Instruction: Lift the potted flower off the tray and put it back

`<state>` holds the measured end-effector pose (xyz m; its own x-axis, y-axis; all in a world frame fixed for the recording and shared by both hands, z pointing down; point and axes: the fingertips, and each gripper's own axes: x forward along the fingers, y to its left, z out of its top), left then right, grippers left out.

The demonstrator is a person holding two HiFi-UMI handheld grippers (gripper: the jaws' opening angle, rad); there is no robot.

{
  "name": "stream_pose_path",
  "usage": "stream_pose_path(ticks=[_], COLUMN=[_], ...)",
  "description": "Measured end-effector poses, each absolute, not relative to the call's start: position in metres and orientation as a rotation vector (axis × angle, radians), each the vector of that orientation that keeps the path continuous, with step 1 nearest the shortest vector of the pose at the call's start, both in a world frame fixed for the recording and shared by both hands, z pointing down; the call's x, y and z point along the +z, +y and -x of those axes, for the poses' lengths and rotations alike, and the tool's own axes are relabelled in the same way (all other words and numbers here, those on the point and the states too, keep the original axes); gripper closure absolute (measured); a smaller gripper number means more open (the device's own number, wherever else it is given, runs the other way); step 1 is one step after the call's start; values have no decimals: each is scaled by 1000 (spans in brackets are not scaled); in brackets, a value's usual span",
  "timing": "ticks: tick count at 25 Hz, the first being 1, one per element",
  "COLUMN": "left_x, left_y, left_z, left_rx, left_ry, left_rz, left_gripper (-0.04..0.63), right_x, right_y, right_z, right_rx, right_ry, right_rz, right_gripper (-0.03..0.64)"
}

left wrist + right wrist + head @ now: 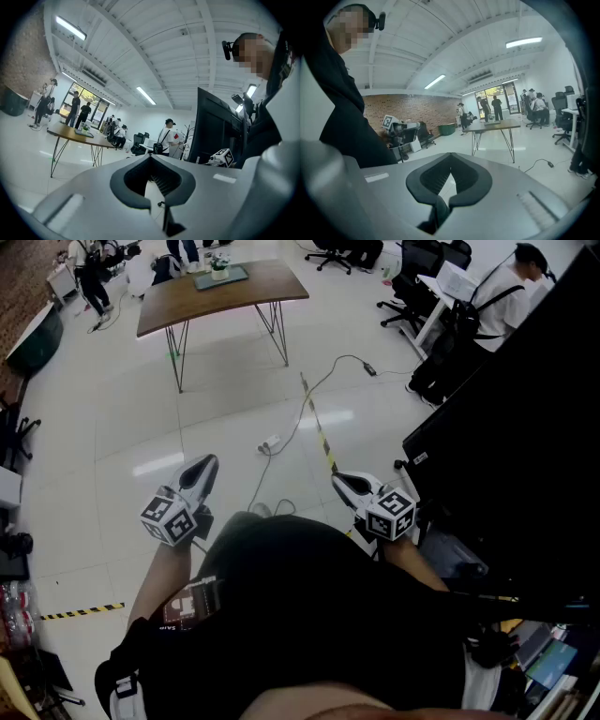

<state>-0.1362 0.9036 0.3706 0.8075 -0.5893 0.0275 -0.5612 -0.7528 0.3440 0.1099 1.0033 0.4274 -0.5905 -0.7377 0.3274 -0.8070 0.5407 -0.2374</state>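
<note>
So at this point nothing's actually started, as far as I can tell. The person is standing out on the open floor (112, 427) with the left tongs (202, 468) and the right tongs (345, 482) held in front of the waist, and both pairs are fully closed with nothing in them. Each gripper view shows the two pads meeting tip to tip, with only room behind them. The potted flower (218, 265) is way off at the far end of the room, on the brown worktop (253, 292). It looks like it's sitting on the dark tray (228, 278), though it's too small in the head view to be sure of the details. The left tongs sit about level and the right ones dip a bit, both aimed roughly toward that end of the room. My read is that this is the approach step, before any reach or lift. The next move calls for walking over to the worktop, and I'd watch the cable (309, 409) trailing across the floor on the way. Then one pair of tongs has to be opened and lined up around the pot before anything can be lifted. There are other people (94, 263) standing around near the worktop too.
</note>
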Motion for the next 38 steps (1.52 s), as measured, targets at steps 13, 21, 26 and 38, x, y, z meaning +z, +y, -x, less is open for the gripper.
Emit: stream_pose_path(ticks=[13,21,26,38], left_x=[393,399,405,414], left_y=[782,645,573,430], left_z=[238,374,428,394], left_rx=[-152,-120,-126,-122], left_ry=[-1008,-1082,-1103,-1121], left_rz=[-2593,-2575,-2543,-2549], left_gripper=[597,597,597,597], right_x=[432,408,400,419], right_y=[842,654,576,408], right_z=[-47,57,103,76], right_rx=[497,465,441,470], right_ry=[-2613,-2652,-2627,-2659], right_rz=[-1260,-1290,-1285,-1240], right_gripper=[603,603,603,603])
